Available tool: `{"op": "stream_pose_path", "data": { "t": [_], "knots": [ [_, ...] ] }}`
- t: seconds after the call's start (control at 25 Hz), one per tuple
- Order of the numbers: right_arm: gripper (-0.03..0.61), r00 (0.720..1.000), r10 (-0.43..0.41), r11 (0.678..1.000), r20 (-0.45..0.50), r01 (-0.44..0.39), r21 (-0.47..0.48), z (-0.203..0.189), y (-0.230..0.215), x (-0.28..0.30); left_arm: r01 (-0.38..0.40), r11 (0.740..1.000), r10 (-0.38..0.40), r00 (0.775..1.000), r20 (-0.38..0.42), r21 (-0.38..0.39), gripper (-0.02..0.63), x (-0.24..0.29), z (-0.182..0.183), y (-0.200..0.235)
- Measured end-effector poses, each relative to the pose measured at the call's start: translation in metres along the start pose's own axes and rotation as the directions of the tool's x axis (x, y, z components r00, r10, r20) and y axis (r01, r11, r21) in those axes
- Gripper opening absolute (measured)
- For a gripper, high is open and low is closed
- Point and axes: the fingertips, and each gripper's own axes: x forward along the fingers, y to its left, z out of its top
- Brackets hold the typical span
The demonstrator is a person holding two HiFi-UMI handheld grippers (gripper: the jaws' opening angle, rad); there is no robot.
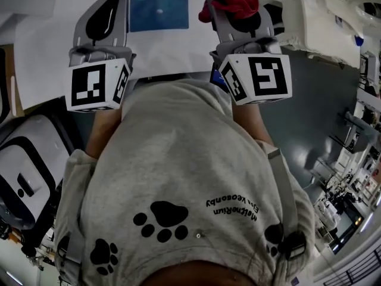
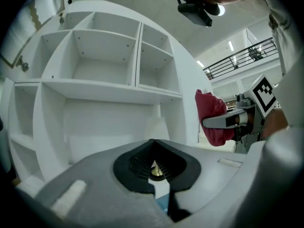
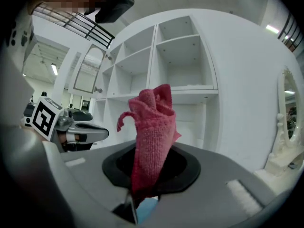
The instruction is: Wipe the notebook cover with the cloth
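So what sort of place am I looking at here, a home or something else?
Probably a big lab or test hall with a mock room set up inside: a bare white shelf unit, an upper walkway railing under strip lights, and cluttered workbenches on a grey floor.

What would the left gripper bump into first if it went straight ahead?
Probably the white shelf unit. The left gripper points at its wide lower compartment, and its path seems to run above the blue notebook. How far off the shelf stands is unclear.
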Motion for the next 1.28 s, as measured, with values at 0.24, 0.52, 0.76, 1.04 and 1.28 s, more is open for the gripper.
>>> {"op": "stream_pose_path", "data": {
  "t": [0.24, 0.52, 0.76, 1.04, 1.28],
  "knots": [
    [0.080, 0.996, 0.024, 1.000, 0.084, -0.023, -0.017, 0.020, 0.028, -0.001, -0.023, 0.998, 0.019, 0.997, 0.069, 0.051, -0.002, -0.016, 0.028, -0.003],
    [0.080, 0.996, 0.040, 0.999, 0.073, -0.041, 0.014, 0.006, 0.047, 0.002, -0.029, 0.998, 0.026, 0.998, 0.056, 0.059, -0.002, -0.023, 0.020, -0.006],
    [0.080, 0.996, 0.017, 1.000, 0.085, -0.017, -0.001, 0.008, 0.046, 0.002, -0.026, 0.998, 0.023, 0.998, 0.051, 0.060, -0.002, -0.026, 0.017, -0.008],
    [0.080, 0.995, -0.003, 1.000, 0.099, 0.005, -0.012, 0.011, 0.046, 0.000, -0.017, 0.998, 0.014, 0.998, 0.060, 0.060, -0.002, -0.027, 0.018, -0.010],
    [0.080, 0.995, 0.001, 1.000, 0.100, 0.000, -0.013, 0.008, 0.045, 0.002, -0.012, 0.998, 0.008, 0.998, 0.059, 0.066, -0.002, -0.023, 0.017, -0.012]
  ]
}}
